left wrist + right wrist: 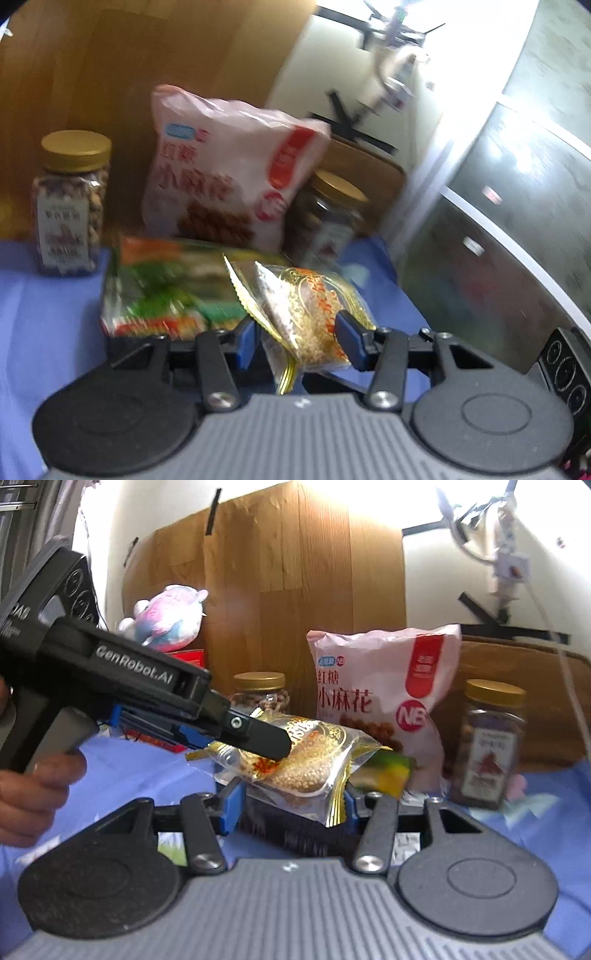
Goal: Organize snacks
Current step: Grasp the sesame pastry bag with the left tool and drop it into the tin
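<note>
Left hand: a person's hand [33, 786] at the far left of the right wrist view, wrapped round the black handle of the left claw.
Left claw [301, 338]: blue pads pinched on the clear, gold-edged plastic packet of sesame snack [314, 310], one pad on each side of it.
Sesame packet: lifted above the blue cloth-covered surface [44, 314], gripped by both claws at once.
Right claw [293, 803]: about half open, its blue pads pressed on the packet's two edges.
Left jar: clear plastic jar of nuts with gold lid [72, 203], upright at the back left of the surface.
Flat pack: green and orange flat snack pack [162, 291], lying just behind the held packet.
Pink bag: tall pink snack bag with red panel [380, 698], upright before a brown wooden board [295, 572].
Right jar: second gold-lidded jar [487, 742], upright just right of the pink bag.
</note>
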`<state>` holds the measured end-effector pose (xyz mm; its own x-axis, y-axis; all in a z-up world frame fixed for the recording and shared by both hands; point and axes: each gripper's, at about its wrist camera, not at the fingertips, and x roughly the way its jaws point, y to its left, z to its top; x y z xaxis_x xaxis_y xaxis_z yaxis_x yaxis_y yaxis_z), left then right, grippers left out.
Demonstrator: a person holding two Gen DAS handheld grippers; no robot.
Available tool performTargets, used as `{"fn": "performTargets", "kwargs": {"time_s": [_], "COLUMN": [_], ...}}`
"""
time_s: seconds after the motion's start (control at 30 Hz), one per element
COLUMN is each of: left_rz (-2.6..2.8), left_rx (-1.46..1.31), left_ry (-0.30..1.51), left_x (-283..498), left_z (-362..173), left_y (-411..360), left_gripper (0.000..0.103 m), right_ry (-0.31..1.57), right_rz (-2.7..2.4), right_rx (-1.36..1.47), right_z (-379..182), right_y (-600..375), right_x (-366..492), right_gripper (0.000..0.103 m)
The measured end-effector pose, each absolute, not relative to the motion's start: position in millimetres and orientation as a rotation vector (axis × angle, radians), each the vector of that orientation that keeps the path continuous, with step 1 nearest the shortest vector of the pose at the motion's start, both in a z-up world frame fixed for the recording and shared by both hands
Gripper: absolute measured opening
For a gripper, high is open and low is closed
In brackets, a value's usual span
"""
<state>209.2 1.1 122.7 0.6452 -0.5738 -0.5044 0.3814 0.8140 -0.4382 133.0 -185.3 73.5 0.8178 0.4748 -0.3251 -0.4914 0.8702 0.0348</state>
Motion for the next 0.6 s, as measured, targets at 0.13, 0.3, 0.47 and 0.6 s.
{"fn": "performTargets", "kwargs": {"time_s": [0.13,0.3,0.47,0.6], "left_rz": [-0.51,-0.484,-0.465,-0.46], "left_rx": [-0.353,-0.381,-0.382,-0.373], "left_ry": [0.708,0.762,0.807,0.794], "left_x": [253,291,309,307], "left_z": [111,87,64,63], "left_y": [13,16,13,16], "left_gripper": [0.045,0.045,0.049,0.05], "right_ry": [0.415,0.511,0.57,0.529], "right_rz": [0.545,0.543,0.501,0.424], "right_rx": [-0.015,0.01,-0.015,-0.086], "right_z": [75,62,45,41], "right_y": [-178,-170,-167,-164], "right_x": [188,225,239,241], "right_gripper": [0.055,0.055,0.056,0.057]}}
